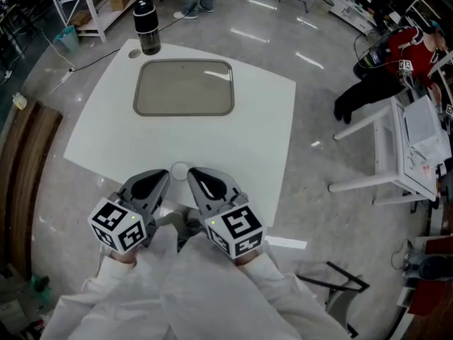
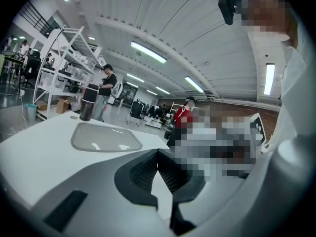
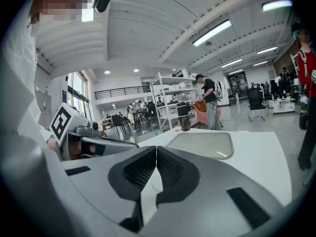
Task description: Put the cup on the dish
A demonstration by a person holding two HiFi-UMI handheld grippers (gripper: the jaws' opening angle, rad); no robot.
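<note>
Left gripper (image 1: 165, 178) and right gripper (image 1: 192, 176) both closed, empty.
Spread 1 wide before reaching the cup (image 1: 146, 27) behind the dish (image 1: 184, 91).

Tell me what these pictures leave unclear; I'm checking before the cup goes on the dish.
Head view: white round thing on the table, too small to name.
Head view: small disc beside the cup, too small to identify.
Left gripper view: a mosaic patch hides much right of the dish.

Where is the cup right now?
In the head view, the dark cup stands upright near the far left corner of the table, just beyond the far left corner of the dish and not on it.
</note>
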